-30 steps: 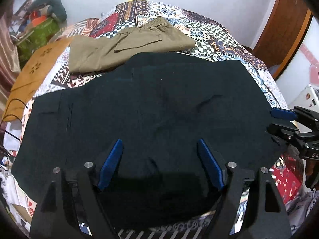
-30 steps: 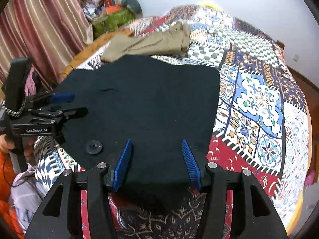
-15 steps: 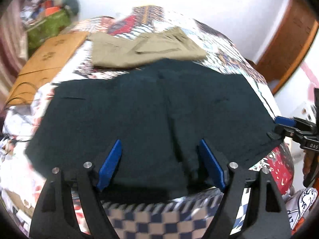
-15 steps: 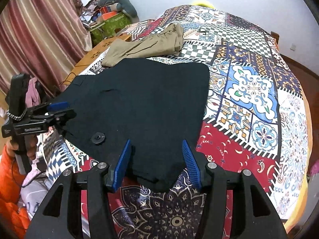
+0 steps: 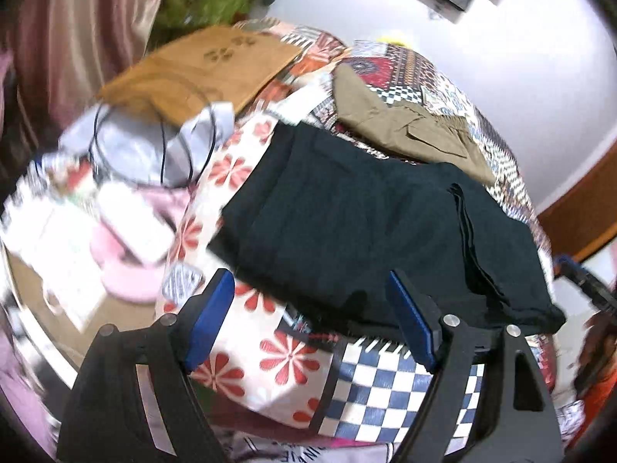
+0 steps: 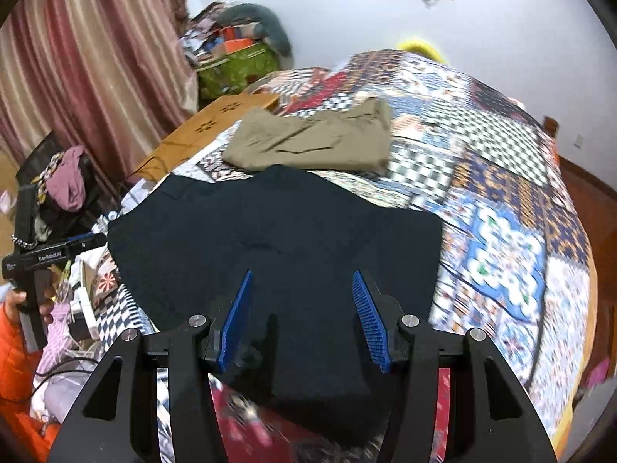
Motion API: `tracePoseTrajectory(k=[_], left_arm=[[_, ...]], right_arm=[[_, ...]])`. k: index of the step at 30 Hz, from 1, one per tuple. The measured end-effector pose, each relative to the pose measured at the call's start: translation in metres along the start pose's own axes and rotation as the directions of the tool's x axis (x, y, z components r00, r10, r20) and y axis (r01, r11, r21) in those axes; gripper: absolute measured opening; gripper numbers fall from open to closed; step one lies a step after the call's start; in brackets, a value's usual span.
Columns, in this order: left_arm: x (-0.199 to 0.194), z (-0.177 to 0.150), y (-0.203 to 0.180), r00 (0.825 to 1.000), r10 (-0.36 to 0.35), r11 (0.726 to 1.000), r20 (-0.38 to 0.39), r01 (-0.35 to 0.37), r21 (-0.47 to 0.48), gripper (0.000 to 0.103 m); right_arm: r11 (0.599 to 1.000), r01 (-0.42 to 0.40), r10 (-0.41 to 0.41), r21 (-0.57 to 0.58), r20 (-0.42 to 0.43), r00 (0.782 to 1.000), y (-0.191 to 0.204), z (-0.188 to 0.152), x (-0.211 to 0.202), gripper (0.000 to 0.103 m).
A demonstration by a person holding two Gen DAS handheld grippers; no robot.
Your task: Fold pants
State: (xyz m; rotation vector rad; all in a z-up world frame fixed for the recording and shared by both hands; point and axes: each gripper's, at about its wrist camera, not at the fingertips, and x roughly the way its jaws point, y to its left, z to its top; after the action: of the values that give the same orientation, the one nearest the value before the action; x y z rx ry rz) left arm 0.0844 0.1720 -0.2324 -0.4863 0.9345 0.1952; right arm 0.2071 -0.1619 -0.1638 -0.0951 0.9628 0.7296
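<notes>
Black pants lie spread flat on the patchwork bed, with a folded layer edge running down their right part. My left gripper hovers open over the pants' near left edge, nothing between its blue pads. In the right wrist view the same pants fill the middle. My right gripper stands open just above their near edge, its pads clear of the cloth. The left gripper shows at the far left, held by a hand in an orange sleeve.
Khaki pants lie folded behind the black ones. A wooden board rests off the bed's left side, near a heap of cloth, cables and pink items. Striped curtains and a green bag stand at the back left.
The left gripper swung to the left along the bed's edge and rolled, so the bedside clutter has come into its view. The right gripper shifted a little over the pants' near edge.
</notes>
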Motion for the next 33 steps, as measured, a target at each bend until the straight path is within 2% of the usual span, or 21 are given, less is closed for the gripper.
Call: tracePoseTrajectory(k=[4, 7, 10, 13, 20, 26, 31, 33], left_arm=[[0.006, -0.01, 0.013, 0.999, -0.037, 0.998, -0.037, 0.035, -0.058, 0.081], [0.017, -0.017, 0.017, 0.991, -0.106, 0.989, -0.078, 0.098, -0.108, 0.081], [0.019, -0.019, 0.01, 0.99, -0.122, 0.99, -0.076, 0.115, -0.087, 0.081], [0.026, -0.018, 0.004, 0.975, -0.198, 0.977, -0.101, 0.187, -0.103, 0.081], [0.048, -0.014, 0.001, 0.954, -0.276, 0.951, -0.116, 0.253, -0.18, 0.081], [0.062, -0.003, -0.002, 0.96, -0.261, 0.951, -0.102, 0.238, -0.195, 0.081], [0.07, 0.007, -0.004, 0.972, -0.221, 0.961, -0.087, 0.201, -0.19, 0.08], [0.074, 0.012, -0.006, 0.981, -0.174, 0.972, -0.085, 0.157, -0.176, 0.068]], right_arm=[[0.998, -0.02, 0.017, -0.053, -0.055, 0.998, 0.018, 0.0, 0.024, 0.05], [0.996, -0.025, 0.016, -0.091, -0.096, 0.995, 0.031, -0.004, 0.039, 0.049], [0.992, -0.021, 0.004, -0.125, -0.136, 0.991, 0.038, -0.009, 0.051, 0.05], [0.99, -0.01, -0.012, -0.143, -0.15, 0.989, 0.04, -0.012, 0.056, 0.05], [0.993, -0.033, 0.014, -0.116, -0.159, 0.987, 0.035, -0.013, 0.057, 0.05], [0.993, -0.043, 0.025, -0.108, -0.161, 0.987, 0.034, -0.013, 0.059, 0.05], [0.994, -0.052, 0.036, -0.098, -0.155, 0.987, 0.033, -0.015, 0.059, 0.05], [0.994, -0.055, 0.039, -0.095, -0.155, 0.987, 0.032, -0.015, 0.059, 0.05]])
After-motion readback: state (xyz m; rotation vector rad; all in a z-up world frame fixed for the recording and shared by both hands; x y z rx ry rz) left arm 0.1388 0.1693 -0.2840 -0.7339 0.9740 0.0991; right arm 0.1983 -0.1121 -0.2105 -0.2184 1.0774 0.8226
